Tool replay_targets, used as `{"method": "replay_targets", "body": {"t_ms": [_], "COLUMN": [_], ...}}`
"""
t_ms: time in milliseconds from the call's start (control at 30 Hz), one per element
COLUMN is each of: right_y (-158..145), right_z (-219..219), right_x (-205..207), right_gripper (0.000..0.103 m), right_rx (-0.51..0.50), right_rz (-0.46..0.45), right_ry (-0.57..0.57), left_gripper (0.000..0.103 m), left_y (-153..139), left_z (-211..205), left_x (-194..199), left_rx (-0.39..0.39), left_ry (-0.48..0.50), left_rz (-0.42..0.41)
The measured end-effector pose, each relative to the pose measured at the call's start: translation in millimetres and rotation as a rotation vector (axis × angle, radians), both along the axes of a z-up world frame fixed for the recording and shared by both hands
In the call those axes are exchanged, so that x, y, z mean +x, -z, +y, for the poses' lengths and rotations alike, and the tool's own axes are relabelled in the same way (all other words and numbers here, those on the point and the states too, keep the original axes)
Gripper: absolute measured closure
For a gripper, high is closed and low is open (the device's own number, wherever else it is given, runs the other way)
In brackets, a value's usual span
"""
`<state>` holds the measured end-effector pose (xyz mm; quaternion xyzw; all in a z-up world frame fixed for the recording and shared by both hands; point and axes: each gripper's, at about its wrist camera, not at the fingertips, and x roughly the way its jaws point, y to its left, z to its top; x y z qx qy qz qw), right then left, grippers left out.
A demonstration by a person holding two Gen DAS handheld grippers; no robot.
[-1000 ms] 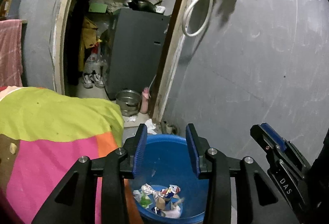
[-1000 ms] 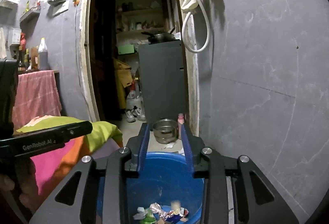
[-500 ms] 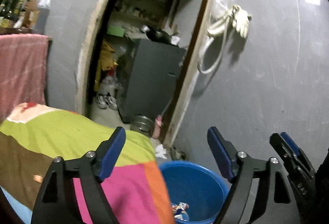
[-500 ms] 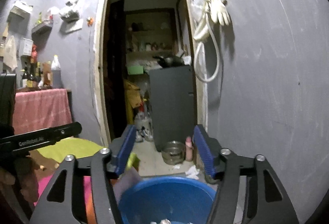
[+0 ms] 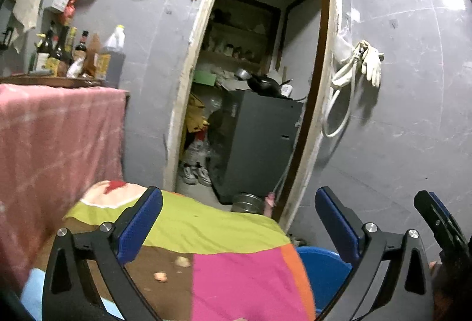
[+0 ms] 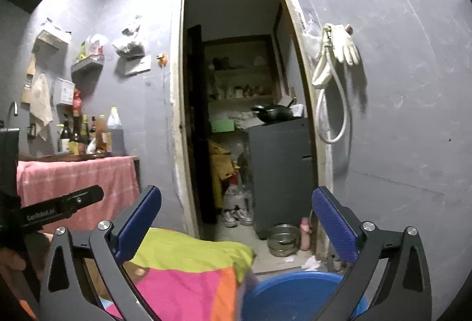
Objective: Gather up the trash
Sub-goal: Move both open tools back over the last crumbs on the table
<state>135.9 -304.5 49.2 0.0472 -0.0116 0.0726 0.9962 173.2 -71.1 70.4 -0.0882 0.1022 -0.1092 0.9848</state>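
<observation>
The blue bucket (image 5: 321, 270) stands low on the floor beside a bed with a patchwork cover (image 5: 221, 232); its contents are hidden. Two small pale scraps (image 5: 183, 261) lie on the cover's brown patch. My left gripper (image 5: 238, 197) hangs above the cover, its jaws opening wide with nothing between them. My right gripper (image 6: 236, 192) is above the bucket (image 6: 295, 291) and the cover (image 6: 183, 276); its jaws are also opening and hold nothing. In the left wrist view the right gripper's finger (image 5: 439, 223) shows at the far right.
Ahead is an open doorway with a grey cabinet (image 5: 256, 144), shoes and a metal bowl (image 6: 283, 235) on the floor. A table draped in pink cloth (image 5: 59, 129) carries bottles at the left. A hose and glove (image 5: 354, 70) hang on the grey wall.
Both grippers have risen and tipped up, and their jaws have spread from narrow to wide. The bucket has sunk to the bottom of both views, and the trash inside it has gone from sight.
</observation>
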Motion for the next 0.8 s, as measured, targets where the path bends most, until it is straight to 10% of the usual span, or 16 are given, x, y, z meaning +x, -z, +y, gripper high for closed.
{"method": "replay_targets", "body": {"t_ms": [800], "right_y": [50], "right_z": [100], "right_x": [34], "right_gripper": [0.000], "right_rx": [-0.092], "right_rz": [0.179], "right_ry": [-0.156], "left_gripper": [0.002], "left_y": [84], "left_z": [96], "left_x": [2], "left_rx": [0.050], "left_ry": [-0.122], "left_rz": [0.267]}}
